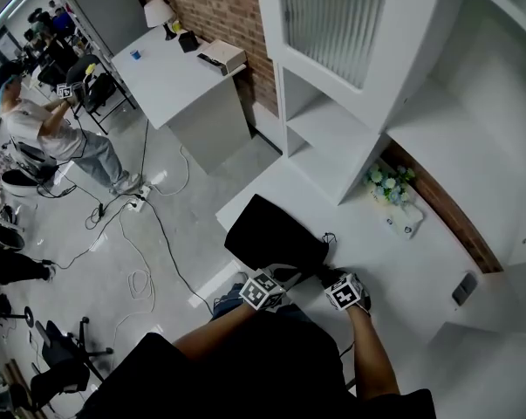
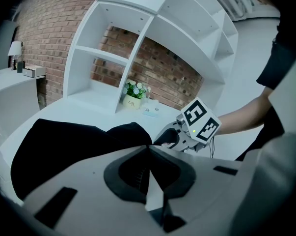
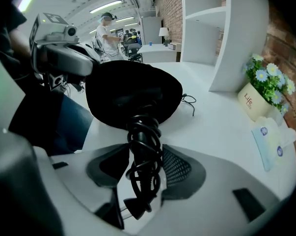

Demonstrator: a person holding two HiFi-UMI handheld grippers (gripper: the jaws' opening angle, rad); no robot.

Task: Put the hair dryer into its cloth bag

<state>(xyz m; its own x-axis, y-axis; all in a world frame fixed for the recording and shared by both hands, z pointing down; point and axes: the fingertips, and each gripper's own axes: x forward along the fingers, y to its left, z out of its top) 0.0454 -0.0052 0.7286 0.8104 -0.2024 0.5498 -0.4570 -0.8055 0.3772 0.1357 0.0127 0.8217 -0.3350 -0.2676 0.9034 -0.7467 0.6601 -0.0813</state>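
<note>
The left gripper (image 2: 148,150) has its jaws pressed together on the near edge of the cloth bag (image 2: 64,146), with a fold of black cloth nipped at their tips. The right gripper (image 3: 142,154) has its jaws closed on the hair dryer (image 3: 141,132). They grip its handle, which is wound round with black cord. The dryer's far end goes into the bag's mouth and is lost in the dark there.

Only the right gripper view shows the dryer. In the left gripper view the bag is a low black sheet stretching away to the left, with the right gripper just beyond its right end. In the head view both grippers sit side by side at the bag's near edge, and their jaws are hidden under the marker cubes. That view also shows the bag resting on the left end of a white counter (image 1: 420,260).

The right gripper view picks out a thin drawstring (image 3: 189,102) trailing on the counter just right of the bag. Farther right, a pot of flowers (image 3: 260,90) stands near a brick wall (image 3: 285,45)
</note>
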